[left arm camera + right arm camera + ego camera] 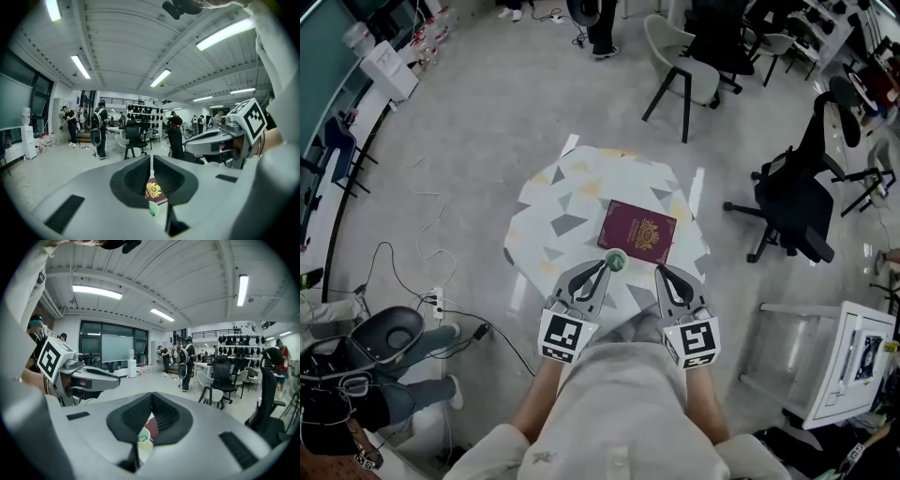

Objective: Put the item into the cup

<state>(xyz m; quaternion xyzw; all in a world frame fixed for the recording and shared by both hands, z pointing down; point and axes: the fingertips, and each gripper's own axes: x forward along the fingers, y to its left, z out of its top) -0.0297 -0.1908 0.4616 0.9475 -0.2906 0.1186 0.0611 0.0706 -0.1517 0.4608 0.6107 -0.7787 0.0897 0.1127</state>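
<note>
A small pale green cup [615, 261] stands upright on the table near its front edge. Just behind it lies a maroon booklet [637, 232] with a gold crest. My left gripper [606, 266] is shut and empty, its tips just short of the cup and above it. Through the gap under the jaws, the left gripper view shows the cup [153, 209] and the booklet [153, 191]. My right gripper [662, 273] is shut too and holds nothing, to the right of the cup. The right gripper view shows the cup [142, 437] below its jaws.
The small round table [553, 202] has a grey and yellow patterned top. Office chairs [792, 197] stand to the right and behind it. A white cabinet [839, 361] is at the right, cables and a power strip [438, 302] on the floor at the left. People stand far off.
</note>
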